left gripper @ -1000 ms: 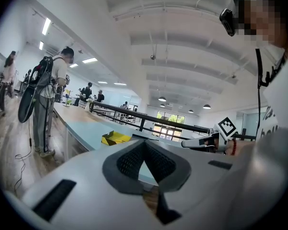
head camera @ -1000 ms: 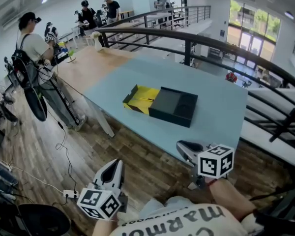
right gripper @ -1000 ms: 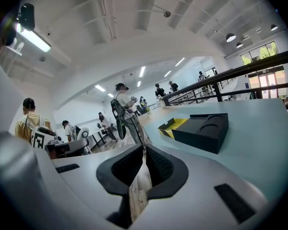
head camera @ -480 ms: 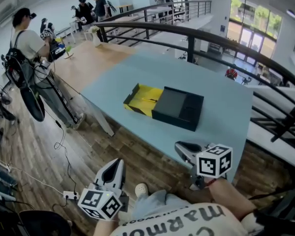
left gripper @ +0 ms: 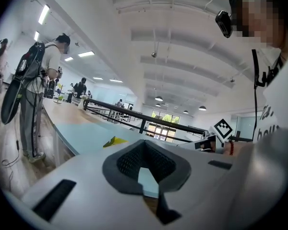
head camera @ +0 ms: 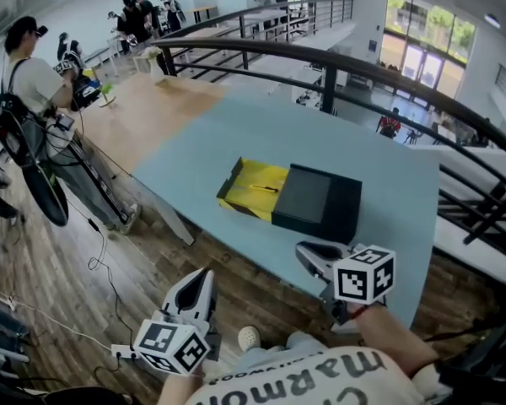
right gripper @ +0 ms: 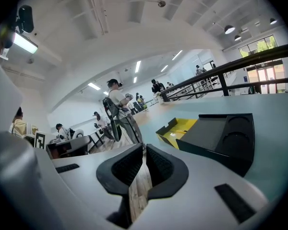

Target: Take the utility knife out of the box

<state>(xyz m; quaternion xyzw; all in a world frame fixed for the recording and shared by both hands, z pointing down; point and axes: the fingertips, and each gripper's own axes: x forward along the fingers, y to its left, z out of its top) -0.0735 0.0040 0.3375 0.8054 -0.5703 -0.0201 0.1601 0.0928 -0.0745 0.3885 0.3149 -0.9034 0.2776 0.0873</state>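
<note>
Nearest, at 7 o'clock in the head view, the left tool (head camera: 202, 278) is pinched together on nothing. At 5 o'clock the right tool (head camera: 304, 251) is likewise closed and empty, its tip by the near edge of the blue tabletop (head camera: 388, 167). Neither touches the box (head camera: 316, 202), which lies ahead toward 12 o'clock with its yellow tray (head camera: 255, 188) slid out toward 9 o'clock. A thin dark line on the tray may be the utility knife (head camera: 266, 189); I cannot tell for certain.

By my reading nothing is done yet: reaching, gripping and lifting out all remain.

Only the right tool view shows 2 round hollows (right gripper: 236, 133) in the box's black top. The left tool view catches just a yellow corner of the tray. Only the head view shows both tools together.
</note>
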